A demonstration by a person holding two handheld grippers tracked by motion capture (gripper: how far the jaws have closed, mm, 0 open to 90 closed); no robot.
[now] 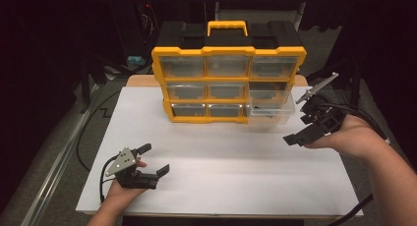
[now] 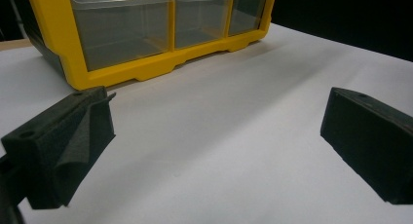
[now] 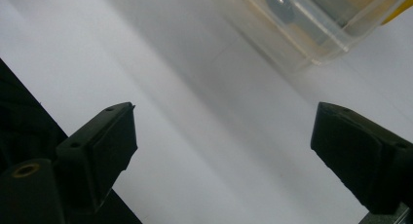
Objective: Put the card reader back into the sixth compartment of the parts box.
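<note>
My left gripper (image 1: 156,159) spread, empty, low over white table (image 1: 221,167); yellow organizer (image 1: 227,83) ahead. My right gripper (image 3: 221,156) spread, pulled-out clear drawer (image 1: 271,108) just ahead.

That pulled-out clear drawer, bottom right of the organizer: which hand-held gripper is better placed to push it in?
Right. The right hand-held gripper hovers open just beside the clear drawer, which juts from the yellow organizer. The left hand-held gripper sits open at the near-left, far off.
</note>
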